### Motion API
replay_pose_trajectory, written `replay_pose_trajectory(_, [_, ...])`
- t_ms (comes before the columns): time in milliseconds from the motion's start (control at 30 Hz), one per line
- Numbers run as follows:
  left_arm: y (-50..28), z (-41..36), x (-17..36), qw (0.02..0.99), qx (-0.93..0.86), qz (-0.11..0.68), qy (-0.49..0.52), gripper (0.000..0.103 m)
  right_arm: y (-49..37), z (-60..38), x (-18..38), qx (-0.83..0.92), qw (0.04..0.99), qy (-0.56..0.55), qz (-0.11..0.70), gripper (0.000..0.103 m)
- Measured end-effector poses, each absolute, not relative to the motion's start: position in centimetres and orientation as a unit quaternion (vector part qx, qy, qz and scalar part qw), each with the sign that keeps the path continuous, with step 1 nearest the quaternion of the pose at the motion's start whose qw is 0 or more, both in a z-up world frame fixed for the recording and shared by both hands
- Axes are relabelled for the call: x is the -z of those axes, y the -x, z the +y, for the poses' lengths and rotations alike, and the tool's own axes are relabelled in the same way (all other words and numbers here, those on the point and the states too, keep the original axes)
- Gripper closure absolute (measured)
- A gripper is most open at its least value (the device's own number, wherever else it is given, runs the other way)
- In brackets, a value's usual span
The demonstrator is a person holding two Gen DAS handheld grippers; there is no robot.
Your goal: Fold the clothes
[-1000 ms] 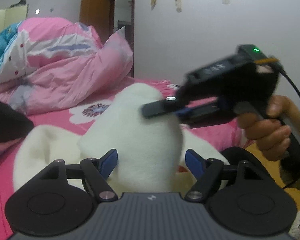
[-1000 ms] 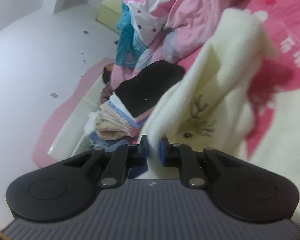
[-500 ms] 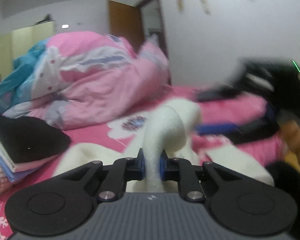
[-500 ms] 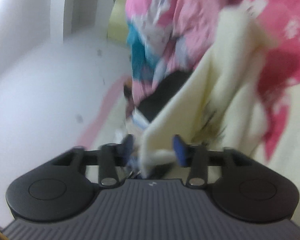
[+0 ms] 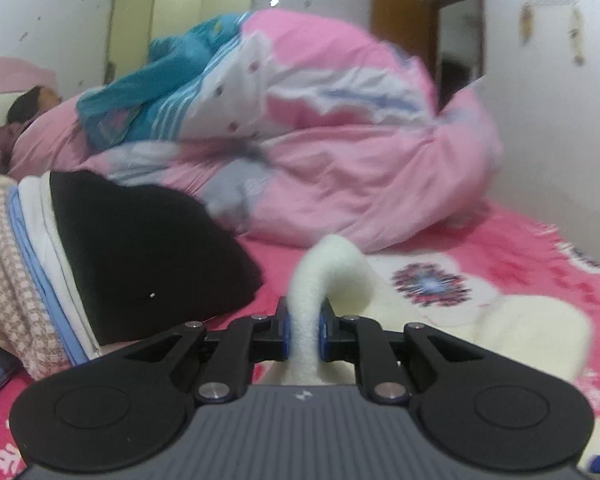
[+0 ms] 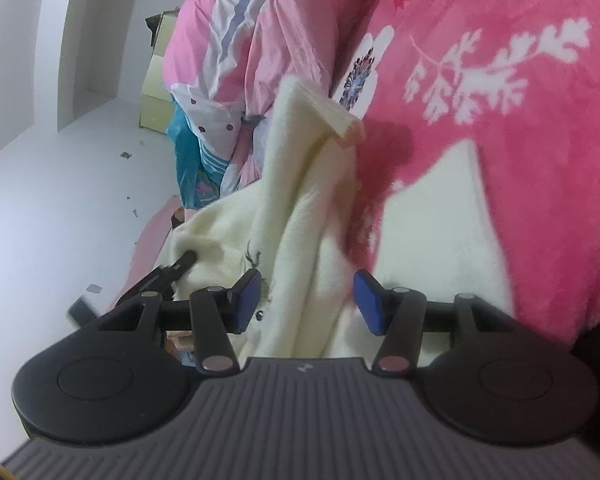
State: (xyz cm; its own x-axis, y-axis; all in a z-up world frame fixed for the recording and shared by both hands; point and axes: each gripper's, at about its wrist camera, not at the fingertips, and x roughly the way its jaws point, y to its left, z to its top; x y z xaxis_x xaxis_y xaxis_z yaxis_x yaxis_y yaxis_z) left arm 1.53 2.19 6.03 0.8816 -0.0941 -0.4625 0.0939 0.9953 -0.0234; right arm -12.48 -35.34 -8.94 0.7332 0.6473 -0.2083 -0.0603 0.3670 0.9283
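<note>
A cream fleece garment (image 5: 332, 260) lies on the pink floral bedsheet (image 5: 532, 240). My left gripper (image 5: 304, 332) is shut on a raised fold of it, and the fleece arches up out of the blue pads. In the right wrist view the same garment (image 6: 292, 200) hangs in loose folds with a ribbed cuff (image 6: 332, 112) at its far end. My right gripper (image 6: 306, 300) is open, with fleece lying between its pads (image 6: 246, 300) but not pinched. The left gripper's black fingers (image 6: 180, 264) show at the garment's left edge.
A stack of folded clothes (image 5: 140, 248) with a black piece on top sits left of the garment. A bunched pink quilt (image 5: 340, 152) fills the back of the bed. A person (image 5: 32, 100) lies at the far left. The bedsheet (image 6: 500, 120) stretches to the right.
My left gripper closed on the cream garment and swung left with the fold. My right gripper let go of the garment, opened its jaws and sank lower.
</note>
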Motion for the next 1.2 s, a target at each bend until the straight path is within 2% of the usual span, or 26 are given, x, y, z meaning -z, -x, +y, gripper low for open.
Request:
replay_pose_trajectory(233, [-4.6,3.3,-2.6,0.963,-0.004,0.268,0.009,0.088,11.7,-35.1,9.2,-0.242,0.787,-0.489,0.286,0.053])
replay_pose_trajectory(267, [-5.1,3.4,-2.2,0.960,-0.007,0.281,0.005,0.086,11.6,-35.0,9.2,-0.245,0.789,-0.485,0.286,0.053])
replay_pose_trajectory(367, [-5.3,4.5,-1.9,0.954,-0.026,0.299,0.008,0.071,11.6,-34.7,9.1,-0.250,0.795,-0.472,0.286,0.053])
replay_pose_trajectory(433, [-4.5,5.3,-2.6,0.957,-0.042,0.288,0.013,0.071,11.5,-34.4,9.1,-0.252,0.801,-0.462,0.286,0.053])
replay_pose_trajectory(500, [-3.2,6.4,-3.5,0.961,-0.057,0.270,0.018,0.065,11.5,-34.2,9.0,-0.254,0.806,-0.453,0.285,0.052])
replay_pose_trajectory(667, [-0.4,6.5,-5.8,0.967,-0.028,0.252,0.036,0.063,11.2,-33.9,8.9,-0.263,0.811,-0.437,0.288,0.051])
replay_pose_trajectory(800, [0.8,1.0,-5.9,0.948,0.120,0.294,-0.002,0.047,11.2,-34.2,9.2,-0.273,0.805,-0.447,0.280,0.050])
replay_pose_trajectory(900, [1.4,-4.9,-5.2,0.916,0.228,0.323,-0.067,0.040,11.3,-34.5,9.5,-0.279,0.798,-0.461,0.271,0.049])
replay_pose_trajectory(1033, [1.6,-10.7,-3.3,0.890,0.264,0.336,-0.160,0.036,11.6,-35.0,9.9,-0.289,0.786,-0.482,0.257,0.048])
replay_pose_trajectory(1100, [1.5,-12.8,-2.2,0.876,0.267,0.349,-0.197,0.029,11.7,-35.2,10.0,-0.294,0.781,-0.491,0.252,0.047])
replay_pose_trajectory(1200, [0.6,-14.0,-0.6,0.863,0.264,0.363,-0.230,0.027,11.8,-35.3,10.1,-0.301,0.776,-0.497,0.245,0.043])
